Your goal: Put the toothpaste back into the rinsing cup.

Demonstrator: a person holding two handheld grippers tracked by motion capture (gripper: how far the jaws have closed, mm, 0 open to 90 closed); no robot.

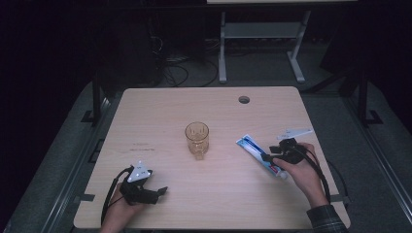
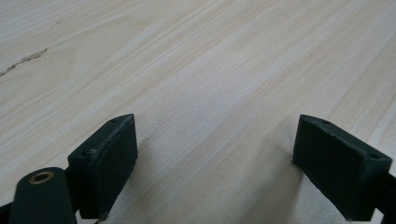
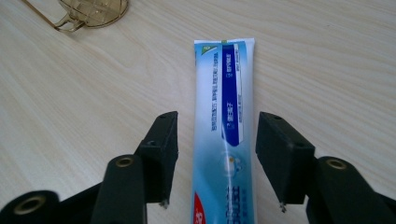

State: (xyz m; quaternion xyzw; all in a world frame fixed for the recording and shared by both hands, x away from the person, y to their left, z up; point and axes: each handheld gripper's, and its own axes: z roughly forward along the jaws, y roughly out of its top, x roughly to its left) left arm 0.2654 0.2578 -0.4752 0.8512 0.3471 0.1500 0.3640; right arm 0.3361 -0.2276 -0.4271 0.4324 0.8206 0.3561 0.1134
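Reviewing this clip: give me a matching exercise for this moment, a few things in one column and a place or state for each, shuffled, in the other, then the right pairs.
Things:
1. clear amber glass mug
2. blue and white toothpaste tube
3. left gripper
4. round hole in the pale wooden table

Places or states:
A. jaws wide apart over bare wood, nothing between them
B. lying flat between the right gripper's open jaws, pads not pressing it
C. near the table's far edge
D. standing upright near the table's middle

Pairs: 1-D, 2-B, 3-A, 4-C
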